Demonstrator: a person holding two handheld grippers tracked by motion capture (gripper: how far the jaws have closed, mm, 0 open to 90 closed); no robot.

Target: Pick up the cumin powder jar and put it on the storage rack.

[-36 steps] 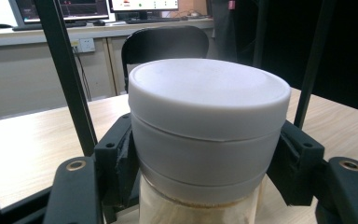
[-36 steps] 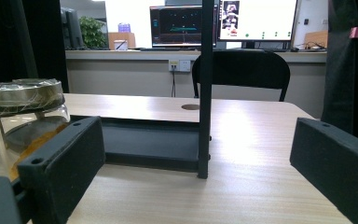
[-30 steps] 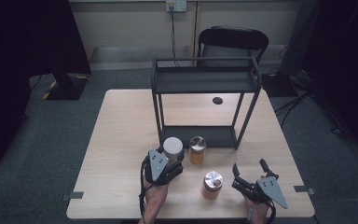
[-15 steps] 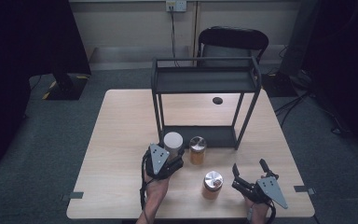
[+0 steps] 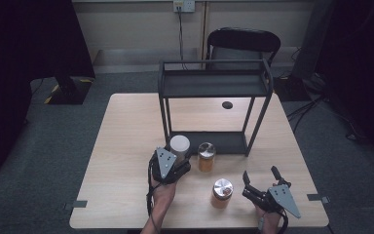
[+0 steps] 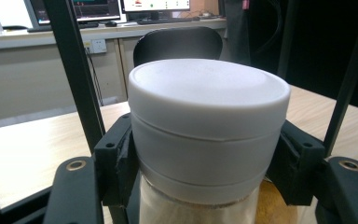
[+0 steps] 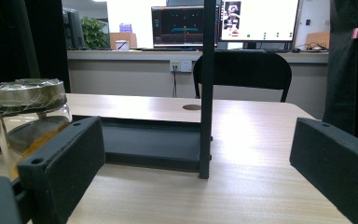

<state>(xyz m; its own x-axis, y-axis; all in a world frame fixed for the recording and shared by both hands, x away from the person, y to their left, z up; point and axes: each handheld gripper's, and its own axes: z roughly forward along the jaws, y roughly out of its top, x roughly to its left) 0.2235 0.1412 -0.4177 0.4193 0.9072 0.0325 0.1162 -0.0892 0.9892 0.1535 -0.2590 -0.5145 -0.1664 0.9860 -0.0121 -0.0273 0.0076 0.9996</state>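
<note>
The left gripper (image 5: 175, 158) clamps the upright white-lidded jar (image 5: 179, 145), just before the shelf (image 5: 214, 84); right gripper (image 5: 260, 175) gapes.

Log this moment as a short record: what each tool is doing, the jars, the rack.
left tool: shut on the white-lidded jar, just below its lid
right tool: open, nothing between its jaws, low over the table
other jars: amber jar in front of the rack; silver-lidded jar nearer the person
black rack: two shelves, both bare
</note>
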